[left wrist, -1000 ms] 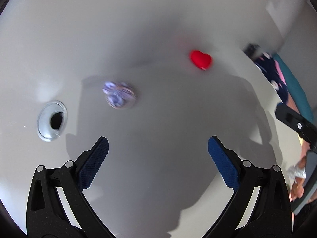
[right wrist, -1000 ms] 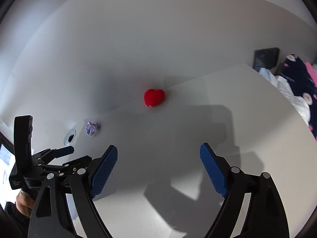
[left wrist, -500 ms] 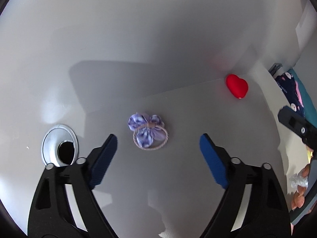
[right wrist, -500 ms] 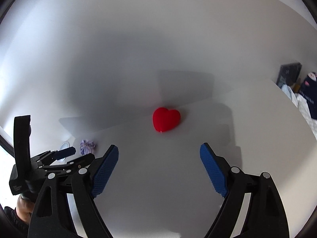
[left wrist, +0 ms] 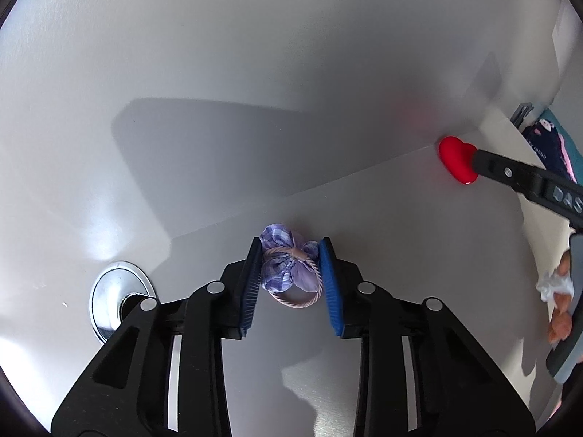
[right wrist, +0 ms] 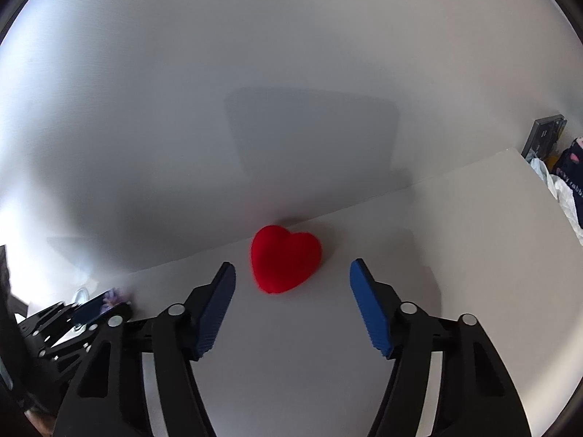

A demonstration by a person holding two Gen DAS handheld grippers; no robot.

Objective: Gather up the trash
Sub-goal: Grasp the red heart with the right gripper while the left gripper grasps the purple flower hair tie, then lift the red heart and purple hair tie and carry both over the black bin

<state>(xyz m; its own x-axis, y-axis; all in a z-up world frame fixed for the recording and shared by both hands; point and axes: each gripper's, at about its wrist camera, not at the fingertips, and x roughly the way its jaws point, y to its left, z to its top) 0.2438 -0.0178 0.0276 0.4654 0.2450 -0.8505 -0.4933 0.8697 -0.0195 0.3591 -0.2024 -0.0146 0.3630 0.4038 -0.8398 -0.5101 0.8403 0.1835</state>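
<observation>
White desk against a white wall: your left gripper [left wrist: 291,273] had its pads pressed on the purple fabric bundle [left wrist: 288,267], while your right gripper [right wrist: 291,287] stood wide, the red heart [right wrist: 286,258] lying centred just beyond its fingertips.

A white table [left wrist: 419,255] is lying against a pale wall [left wrist: 255,54]. In the left wrist view a round chrome grommet [left wrist: 120,302] is sitting in the tabletop at about 8 o'clock. At 3 o'clock in the right wrist view, past the table's end, a dark flat box [right wrist: 544,138] is leaning upright, with dark navy fabric [right wrist: 575,182] bearing pink marks and crumpled white cloth [right wrist: 564,196] bunching just below it.
</observation>
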